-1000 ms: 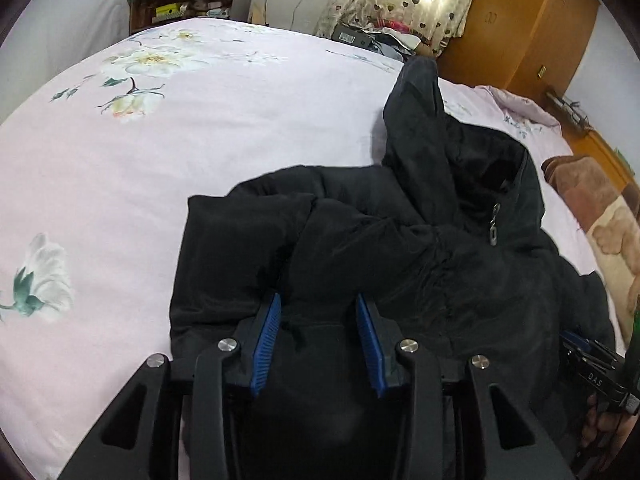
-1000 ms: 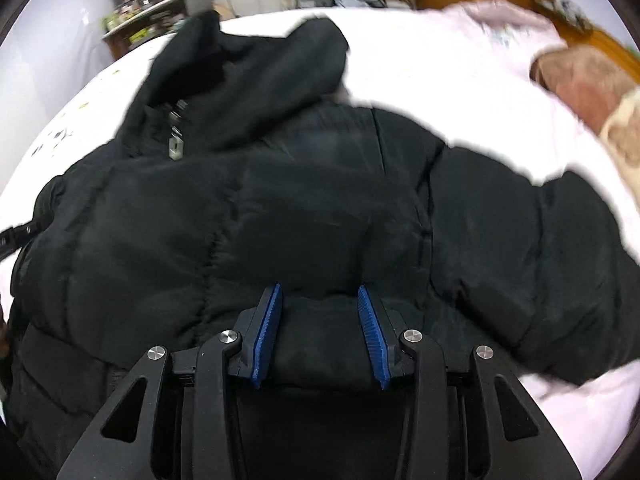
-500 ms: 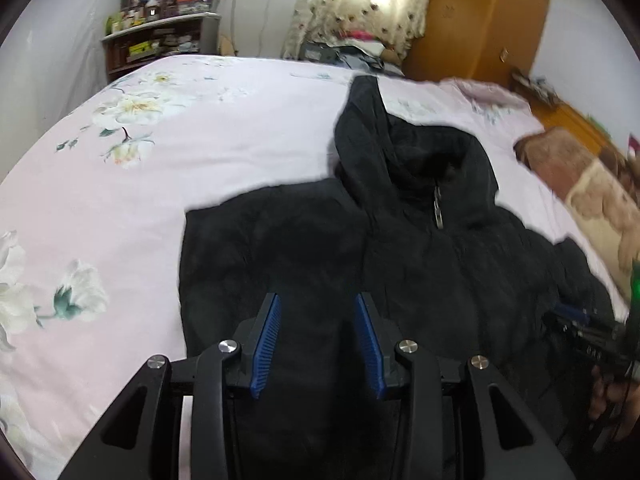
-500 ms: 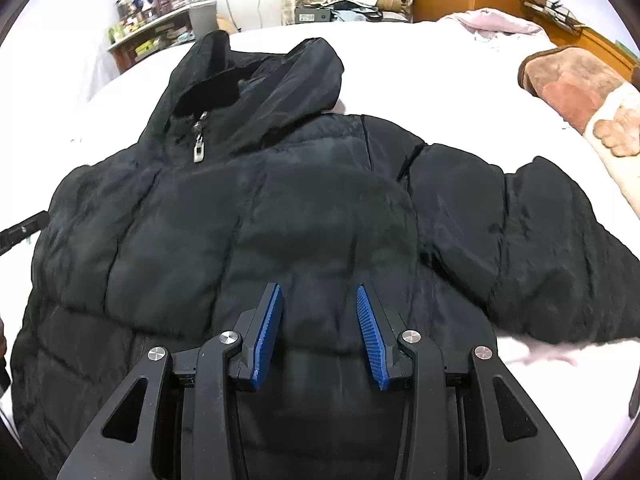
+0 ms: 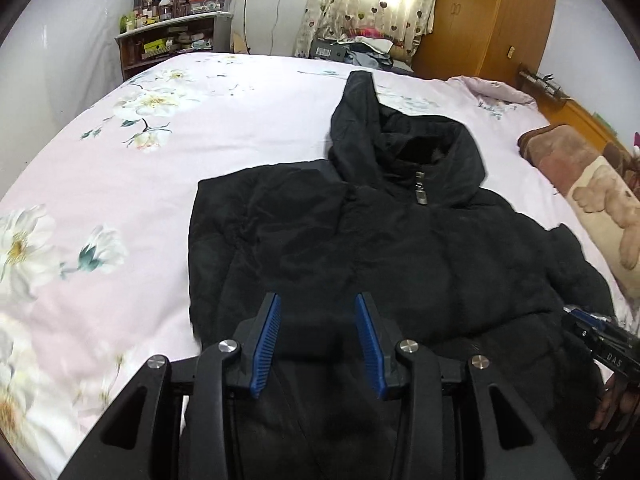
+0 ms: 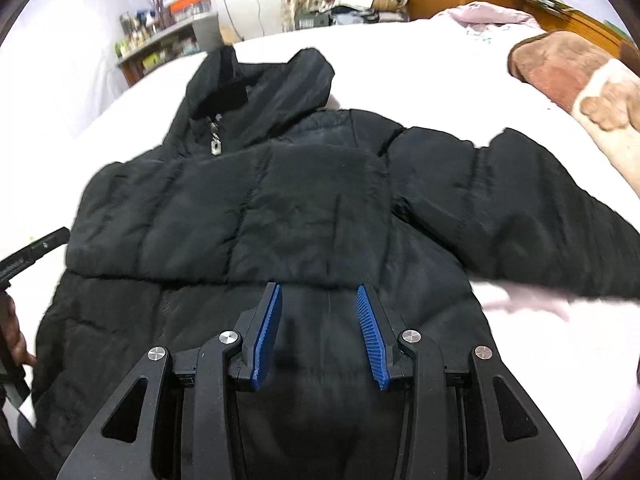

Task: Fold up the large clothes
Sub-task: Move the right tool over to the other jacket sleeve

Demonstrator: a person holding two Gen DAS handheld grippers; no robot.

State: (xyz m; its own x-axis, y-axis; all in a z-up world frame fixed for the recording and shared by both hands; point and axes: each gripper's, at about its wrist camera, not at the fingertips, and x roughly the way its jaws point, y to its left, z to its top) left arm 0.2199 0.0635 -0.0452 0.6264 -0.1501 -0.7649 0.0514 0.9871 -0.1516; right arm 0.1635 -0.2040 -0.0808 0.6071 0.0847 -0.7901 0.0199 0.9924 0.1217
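Left gripper (image 5: 318, 338): jaws part-way closed, pinching the near hem of the black hooded puffer jacket (image 5: 400, 248); padded fabric fills the gap between the blue pads. The jacket lies front-up on the pink floral-sheeted bed (image 5: 160, 184), straight ahead of the jaws. Its long axis runs away from the person, hem nearest and hood (image 5: 400, 144) farthest, with the silver zip pull (image 5: 421, 196) roughly on the centre line.

On the left side the sleeve cannot be made out as separate from the body (maybe already tucked in, can't tell).

Right gripper (image 6: 320, 334): same posture, jaws clamped on the hem further right, fabric taut and lifted between the pads. Both hold the same edge, side by side.

Far right, the outstretched sleeve (image 6: 520, 200) lies spread across the sheet, well clear of the body. Judgement: that sleeve is the next fold-in, and the right hand is nearer to it. It would have to let go of the hem first.
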